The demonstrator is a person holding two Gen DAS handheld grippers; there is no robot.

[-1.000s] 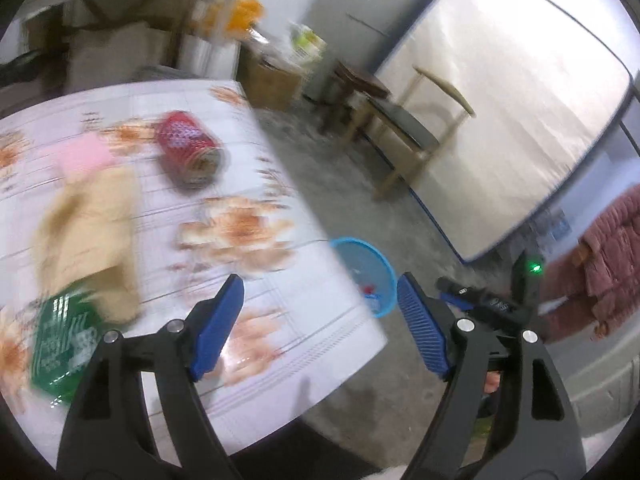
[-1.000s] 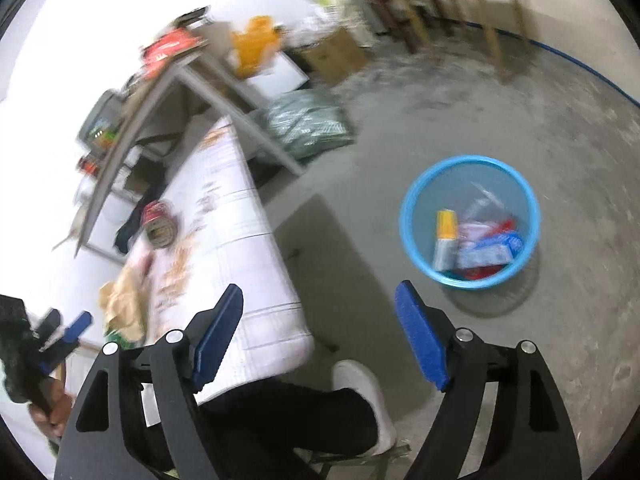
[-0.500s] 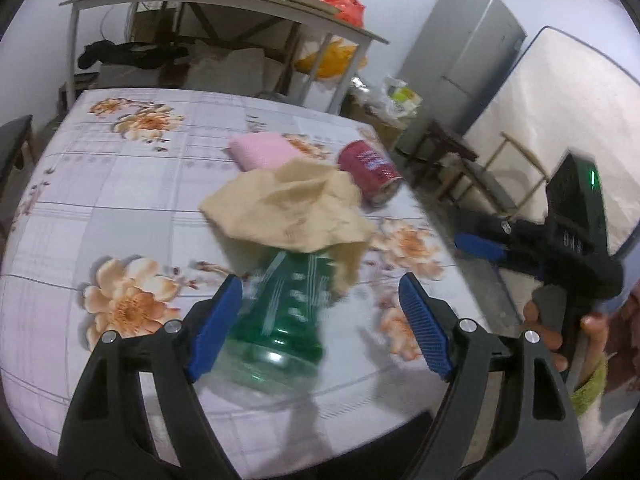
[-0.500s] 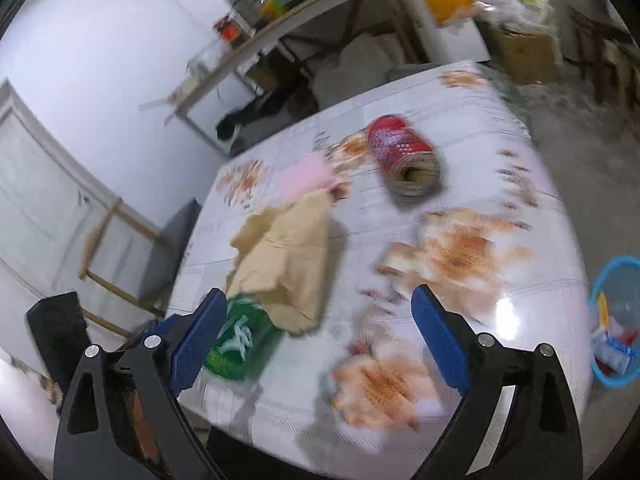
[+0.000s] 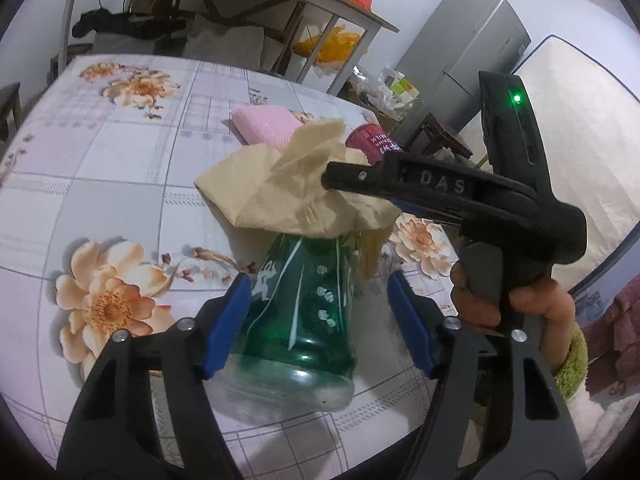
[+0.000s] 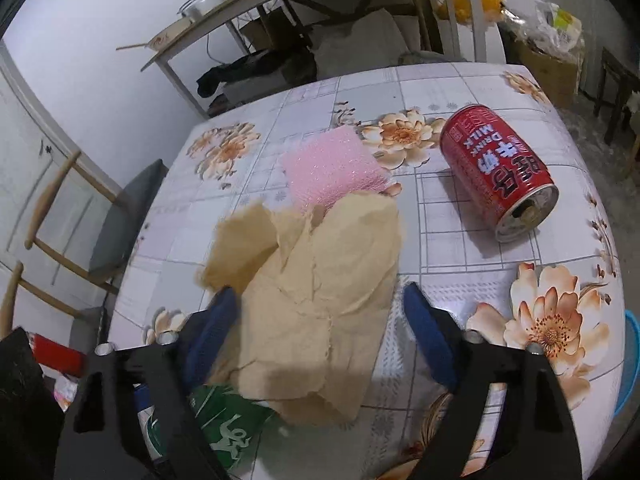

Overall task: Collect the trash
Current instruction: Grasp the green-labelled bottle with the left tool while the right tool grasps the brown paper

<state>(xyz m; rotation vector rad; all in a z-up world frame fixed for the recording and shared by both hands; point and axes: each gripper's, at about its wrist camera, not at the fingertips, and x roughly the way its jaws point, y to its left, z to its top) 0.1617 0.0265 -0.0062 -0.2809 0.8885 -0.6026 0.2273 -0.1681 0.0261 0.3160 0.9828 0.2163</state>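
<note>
Green plastic bottle point(image 5: 304, 304) is straddled by left gripper point(image 5: 320, 320), jaws just closing, left pad touching. Crumpled beige paper point(image 6: 316, 280) on the desk point(image 6: 500, 272) is flanked by right gripper point(image 6: 320, 336), jaws closing, no clamp.

On the table point(image 6: 472, 268), a crumpled paper point(image 6: 320, 280) drapes over a bottle point(image 5: 304, 312) lying nearest. A sponge point(image 6: 332, 168) lies behind the paper, apparently touching it; a can point(image 6: 500, 172) lies right.
</note>
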